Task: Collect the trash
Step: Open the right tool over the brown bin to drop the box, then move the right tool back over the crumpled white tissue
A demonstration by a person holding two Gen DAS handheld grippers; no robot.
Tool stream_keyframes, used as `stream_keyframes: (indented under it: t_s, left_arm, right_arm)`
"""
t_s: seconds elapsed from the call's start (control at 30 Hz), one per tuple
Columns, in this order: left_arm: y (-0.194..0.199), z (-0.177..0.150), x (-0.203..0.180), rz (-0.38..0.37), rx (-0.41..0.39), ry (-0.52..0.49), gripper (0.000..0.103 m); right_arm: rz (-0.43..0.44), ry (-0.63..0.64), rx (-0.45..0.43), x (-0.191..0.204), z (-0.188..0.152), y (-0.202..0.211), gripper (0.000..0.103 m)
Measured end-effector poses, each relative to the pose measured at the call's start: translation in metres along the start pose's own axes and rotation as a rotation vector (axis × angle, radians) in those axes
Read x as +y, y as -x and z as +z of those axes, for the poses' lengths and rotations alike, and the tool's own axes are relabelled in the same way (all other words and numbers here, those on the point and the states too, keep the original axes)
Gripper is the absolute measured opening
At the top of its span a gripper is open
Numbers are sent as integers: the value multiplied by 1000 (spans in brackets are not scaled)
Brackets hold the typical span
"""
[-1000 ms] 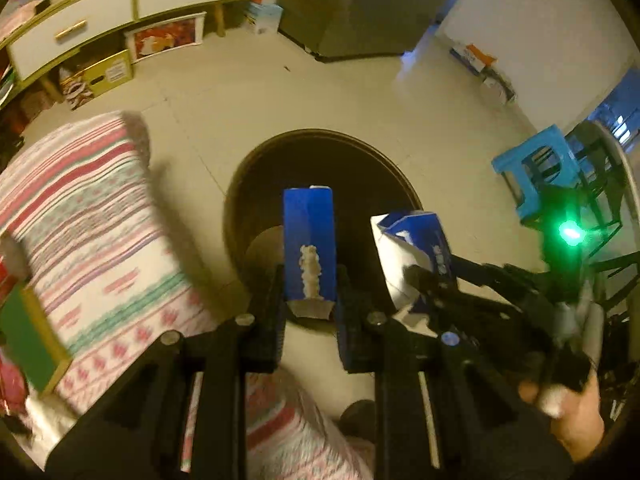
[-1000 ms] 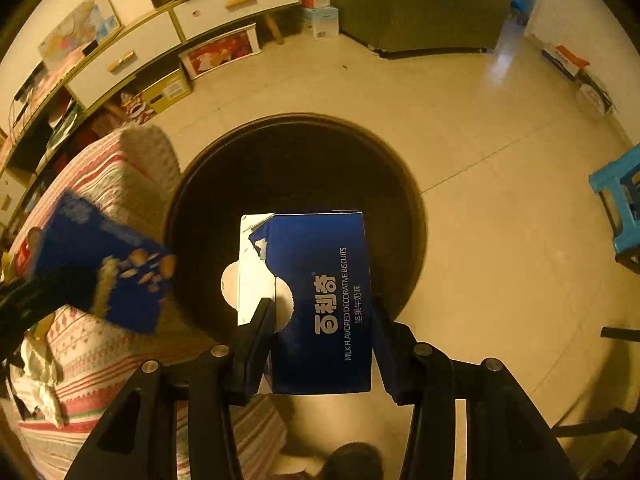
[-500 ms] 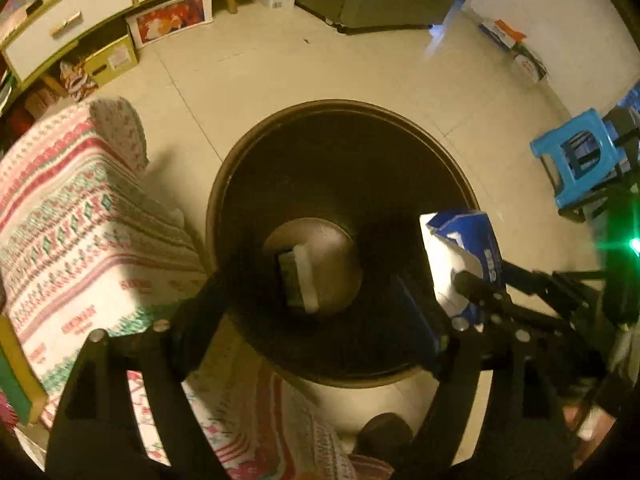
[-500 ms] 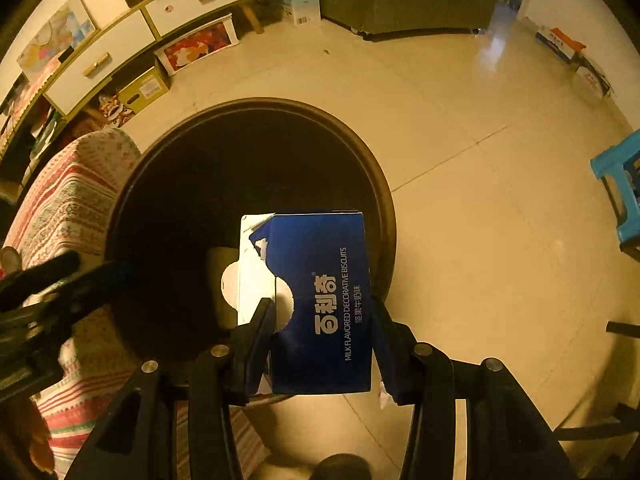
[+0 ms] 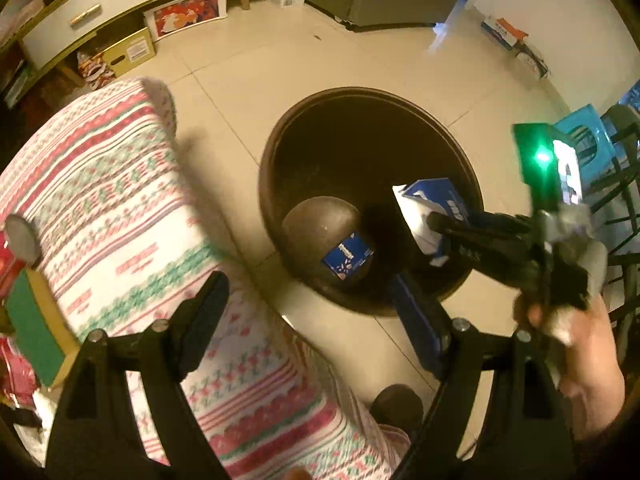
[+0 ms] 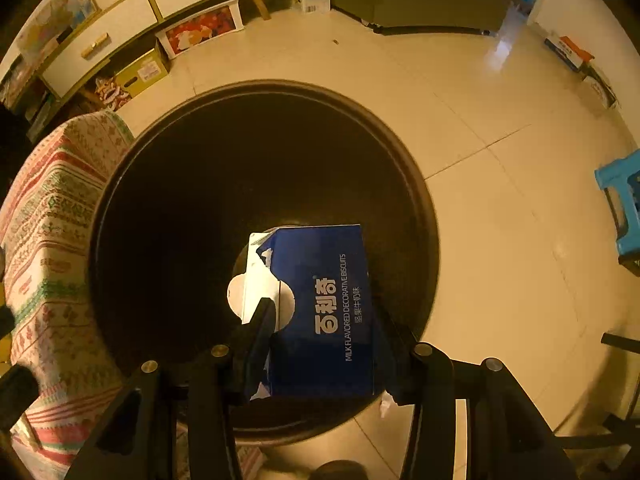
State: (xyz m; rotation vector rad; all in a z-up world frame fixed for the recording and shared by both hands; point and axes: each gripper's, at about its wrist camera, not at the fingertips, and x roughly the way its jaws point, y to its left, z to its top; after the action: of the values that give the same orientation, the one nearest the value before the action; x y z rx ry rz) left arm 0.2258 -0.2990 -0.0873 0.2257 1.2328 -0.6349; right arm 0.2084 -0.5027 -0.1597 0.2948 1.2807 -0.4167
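— So, biggest first: what takes up the room?

— A cream tiled floor [image 6: 500,200], with a round dark bin [image 6: 132,184] standing on it just beside a striped patterned cloth [image 5: 100,200]. The bin is where the trash goes.

— And the trash itself?

— The right tongs [image 6: 326,346] are clamped on a blue biscuit box [image 6: 328,300], held over the bin's mouth. Its white inner flap with a round cut-out sticks out on one side, so it is opened, probably empty and light. Thin card like that is stiff along the edges but caves in at the faces; I judge the grip across the narrow sides, as it sits now, the safest hold.

— The other tongs?

— The left tongs [image 5: 320,312] stand wide with nothing between them. A smaller blue box [image 5: 347,256], printed with white, lies at the bottom of the bin.
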Motion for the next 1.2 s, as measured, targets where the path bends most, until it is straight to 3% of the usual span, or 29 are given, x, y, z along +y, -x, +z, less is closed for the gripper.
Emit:
stream_keyframes:
  t_s: [0.1, 0.13, 0.2, 0.33, 0.53, 0.87, 1.2]
  left_arm:
    - [11, -11, 11, 3, 2, 20, 84]
    - [13, -13, 14, 9, -1, 24, 84]
    - [22, -21, 23, 26, -14, 33, 84]
    - [40, -39, 41, 46, -35, 62, 84]
    - [64, -70, 64, 69, -46, 90, 84]
    - [117, -143, 122, 102, -87, 179, 85]
    - [164, -212, 197, 177, -160, 333, 86]
  right_arm:
    - [19, -6, -4, 5, 1, -2, 54]
    - [16, -11, -7, 3, -1, 0, 70]
    - [13, -28, -15, 6, -3, 6, 83]
    - [35, -21, -13, 13, -7, 16, 83]
    - [-29, 24, 11, 36, -26, 39, 83]
    - [28, 174, -53, 112, -76, 111, 83]
    - [157, 304, -132, 202, -130, 166, 84]
